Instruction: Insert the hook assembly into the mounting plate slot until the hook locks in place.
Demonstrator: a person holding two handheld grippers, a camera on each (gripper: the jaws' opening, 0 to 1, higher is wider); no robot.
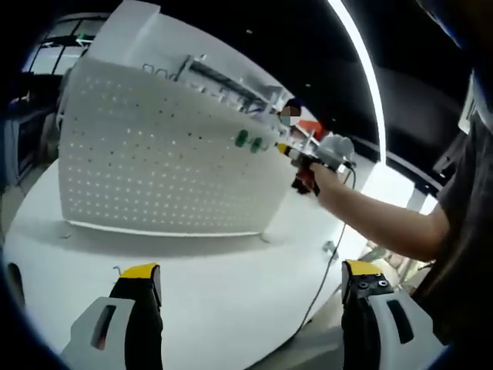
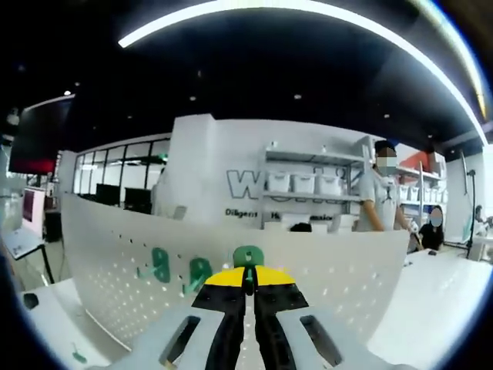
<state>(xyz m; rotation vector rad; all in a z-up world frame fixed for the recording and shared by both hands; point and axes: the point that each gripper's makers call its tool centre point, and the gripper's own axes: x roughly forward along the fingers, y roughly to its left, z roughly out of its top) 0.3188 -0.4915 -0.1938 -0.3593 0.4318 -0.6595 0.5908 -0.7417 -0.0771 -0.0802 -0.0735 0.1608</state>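
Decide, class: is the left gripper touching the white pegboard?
Apart. The left gripper view shows the left gripper with jaws open over bare white table, while the pegboard stands well beyond them, with tabletop between.

white pegboard (image 1: 154,166) — dotted, seemingly green hooks (image 2: 248,257)

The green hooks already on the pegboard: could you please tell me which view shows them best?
The right gripper view: two green hooks hang large on the pegboard, beside a third between the right gripper jaws. The left gripper view shows small green shapes near the pegboard's far edge.
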